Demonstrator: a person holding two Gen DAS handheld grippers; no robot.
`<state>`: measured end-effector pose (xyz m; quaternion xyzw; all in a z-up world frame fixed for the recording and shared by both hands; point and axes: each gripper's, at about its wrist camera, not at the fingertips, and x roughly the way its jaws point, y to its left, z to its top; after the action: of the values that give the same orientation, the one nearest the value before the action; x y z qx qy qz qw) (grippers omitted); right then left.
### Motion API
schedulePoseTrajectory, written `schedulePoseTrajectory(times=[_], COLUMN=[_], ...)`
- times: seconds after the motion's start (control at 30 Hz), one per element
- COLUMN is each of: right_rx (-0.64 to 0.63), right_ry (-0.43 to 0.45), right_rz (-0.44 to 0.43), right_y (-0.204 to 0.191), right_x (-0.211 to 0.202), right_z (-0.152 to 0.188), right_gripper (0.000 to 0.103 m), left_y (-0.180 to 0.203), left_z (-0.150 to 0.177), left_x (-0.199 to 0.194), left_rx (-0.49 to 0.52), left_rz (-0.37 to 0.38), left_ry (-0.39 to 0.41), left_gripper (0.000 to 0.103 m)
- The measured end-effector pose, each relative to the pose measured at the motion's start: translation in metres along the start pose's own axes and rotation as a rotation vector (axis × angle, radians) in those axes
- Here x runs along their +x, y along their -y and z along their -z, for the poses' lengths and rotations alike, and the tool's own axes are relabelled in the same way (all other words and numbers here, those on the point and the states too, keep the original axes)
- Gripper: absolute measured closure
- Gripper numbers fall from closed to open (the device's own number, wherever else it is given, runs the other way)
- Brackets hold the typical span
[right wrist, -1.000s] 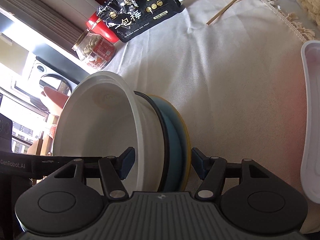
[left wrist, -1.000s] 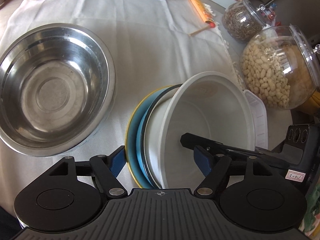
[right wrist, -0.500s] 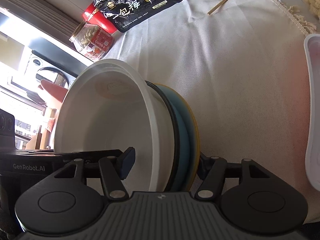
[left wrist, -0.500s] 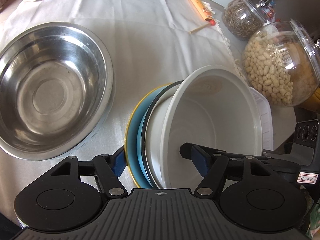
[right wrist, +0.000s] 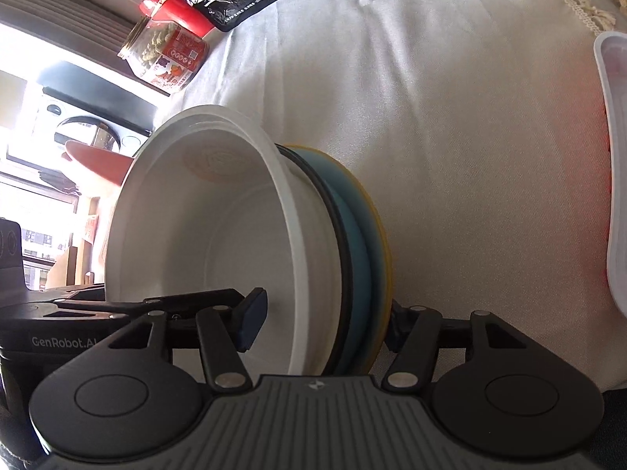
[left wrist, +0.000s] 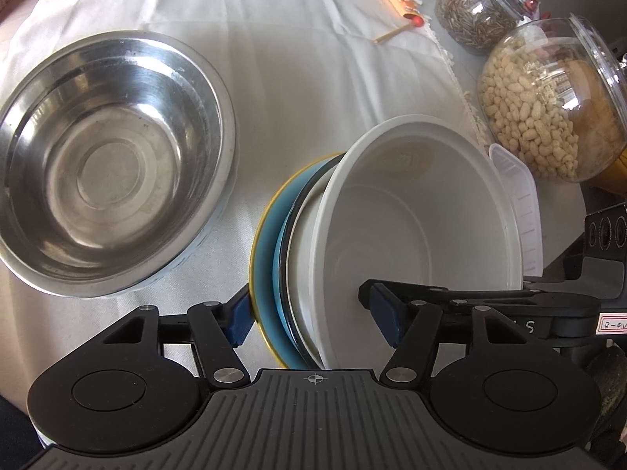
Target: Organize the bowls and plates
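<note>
Pinching the tilted stack [right wrist: 345, 243] between its fingers, the right gripper [right wrist: 321, 319] carries it; the left gripper [left wrist: 313, 313], fingers just closing around it, could dislodge the white bowl [left wrist: 423, 215].

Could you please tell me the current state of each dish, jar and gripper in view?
steel bowl: upright, empty.
white bowl: empty, tipped on edge, nested against the plates.
plates: stacked, standing on edge.
peanut jar: partly filled.
right gripper: clamped across white bowl and plates.
left gripper: straddling them, jaws just closing, not visibly pressing.
</note>
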<state>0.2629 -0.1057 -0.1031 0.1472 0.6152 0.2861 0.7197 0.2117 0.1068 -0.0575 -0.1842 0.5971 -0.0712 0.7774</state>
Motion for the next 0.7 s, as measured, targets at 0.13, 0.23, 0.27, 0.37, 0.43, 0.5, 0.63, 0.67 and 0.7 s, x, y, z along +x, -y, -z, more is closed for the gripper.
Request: schedulePoseTrajectory(times=[0.13,0.23,0.27,0.37,0.43,0.5,0.63,0.67,0.7], right_rx=[0.0,-0.003,-0.004,0.011,0.021,0.025,0.014,0.011,0.009], right_ry=[0.009,0.009,0.006,-0.002,0.002,0.001,-0.003,-0.002,-0.002], right_rz=[-0.006,0.003,0.0,-0.016,-0.03,-0.045,-0.058,-0.055,-0.051], right_y=[0.004,0.005,0.006,0.009,0.013,0.014,0.014,0.013,0.013], right_x=[-0.001,-0.001,-0.001,0.0,0.0,-0.001,-0.003,-0.003,-0.003], right_z=[-0.004,-0.004,-0.004,-0.004,-0.002,-0.001,0.003,0.004,0.004], right_gripper=[0.043,0.043,0.043,0.043,0.043,0.045,0.049,0.049,0.049], left_y=[0.002,0.004,0.005,0.005,0.004,0.004,0.006,0.006,0.007], left_z=[-0.004,-0.005,-0.005,-0.004,-0.005,-0.005,-0.004,-0.003,-0.003], left_x=[0.005,0.008,0.009,0.01,0.011,0.012,0.011,0.011,0.011], left_rx=[-0.004,-0.009,-0.011,-0.016,-0.03,-0.035,-0.034,-0.035,-0.037], left_rz=[-0.012,-0.017,-0.018,-0.018,-0.012,-0.008,-0.011,-0.01,-0.009], left_ry=[-0.019,-0.026,-0.027,-0.027,-0.026,-0.025,-0.032,-0.037,-0.042], left_gripper=[0.037,0.037,0.036,0.036,0.036,0.036,0.036,0.036,0.036])
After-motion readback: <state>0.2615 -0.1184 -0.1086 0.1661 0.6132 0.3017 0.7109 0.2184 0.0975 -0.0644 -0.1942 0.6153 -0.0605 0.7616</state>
